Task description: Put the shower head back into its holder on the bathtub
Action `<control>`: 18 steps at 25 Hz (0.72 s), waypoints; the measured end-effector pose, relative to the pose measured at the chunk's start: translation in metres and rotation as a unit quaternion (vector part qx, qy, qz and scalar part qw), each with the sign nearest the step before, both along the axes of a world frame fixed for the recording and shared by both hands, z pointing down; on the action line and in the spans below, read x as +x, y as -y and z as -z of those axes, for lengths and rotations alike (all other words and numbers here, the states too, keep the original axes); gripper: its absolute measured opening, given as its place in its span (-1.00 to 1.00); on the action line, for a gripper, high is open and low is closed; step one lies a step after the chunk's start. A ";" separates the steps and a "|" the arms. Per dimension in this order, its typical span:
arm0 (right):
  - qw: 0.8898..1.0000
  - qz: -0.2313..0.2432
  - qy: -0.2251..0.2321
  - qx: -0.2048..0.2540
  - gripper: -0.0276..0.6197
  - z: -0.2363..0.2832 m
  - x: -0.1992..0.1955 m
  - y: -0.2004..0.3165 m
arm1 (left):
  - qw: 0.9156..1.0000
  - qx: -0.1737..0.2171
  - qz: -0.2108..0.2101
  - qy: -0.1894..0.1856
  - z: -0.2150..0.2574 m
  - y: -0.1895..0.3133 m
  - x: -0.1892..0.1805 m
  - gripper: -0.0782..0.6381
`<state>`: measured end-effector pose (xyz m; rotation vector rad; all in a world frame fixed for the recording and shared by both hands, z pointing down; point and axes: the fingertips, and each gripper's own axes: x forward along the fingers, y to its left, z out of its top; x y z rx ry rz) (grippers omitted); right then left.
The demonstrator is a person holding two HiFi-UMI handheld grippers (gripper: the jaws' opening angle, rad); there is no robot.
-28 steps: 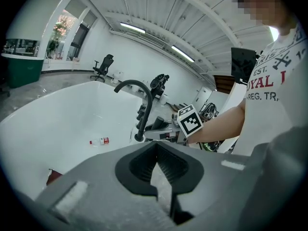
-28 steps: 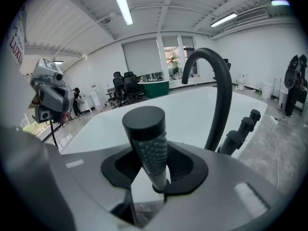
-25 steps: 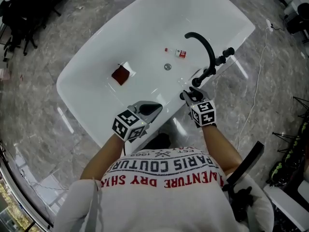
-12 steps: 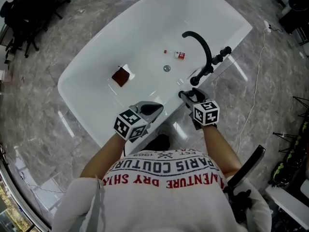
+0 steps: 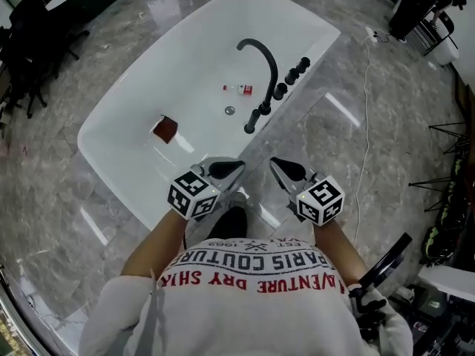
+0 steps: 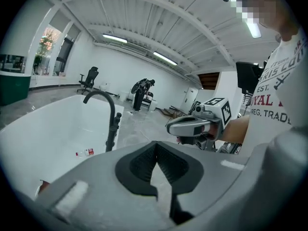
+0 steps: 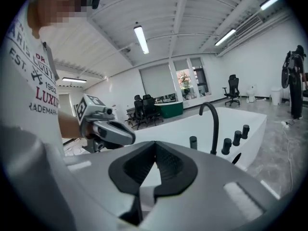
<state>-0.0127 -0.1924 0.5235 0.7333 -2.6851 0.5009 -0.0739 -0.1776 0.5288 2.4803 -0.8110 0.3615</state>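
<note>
The white bathtub (image 5: pixel 141 87) carries a black curved faucet (image 5: pixel 261 56) and black knobs (image 5: pixel 293 73) on its right rim. The black shower head (image 5: pixel 254 119) stands in its holder at the near end of that row; in the right gripper view it is the short black cylinder (image 7: pixel 193 142) left of the faucet (image 7: pixel 213 124). My right gripper (image 5: pixel 276 163) is drawn back from it toward the person. Its jaws have just closed with nothing between them. My left gripper (image 5: pixel 236 167) hangs beside it, shut and empty, over the tub's near edge.
Inside the tub lie a red square object (image 5: pixel 165 130), a small red-and-white bottle (image 5: pixel 239 89) and the drain (image 5: pixel 229 110). A white cable (image 5: pixel 365 110) runs over the grey marble floor at the right. Black office chairs (image 5: pixel 30 28) stand at the far left.
My right gripper has left the shower head at the tub rim, pulled back toward the person and shut. The left gripper has shifted too, and the head view has moved.
</note>
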 end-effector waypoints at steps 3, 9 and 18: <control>1.000 0.015 0.023 0.004 -0.91 0.026 0.012 -0.073 | 1.000 0.019 -0.007 -0.003 0.020 -0.057 0.022 -0.77; 0.999 0.010 0.027 0.018 -0.91 0.051 0.061 -0.214 | 0.999 0.052 -0.011 0.008 0.061 -0.183 0.063 -0.77; 0.997 0.017 0.065 0.040 -0.91 0.119 0.088 -0.334 | 0.997 0.081 -0.007 0.001 0.128 -0.309 0.093 -0.77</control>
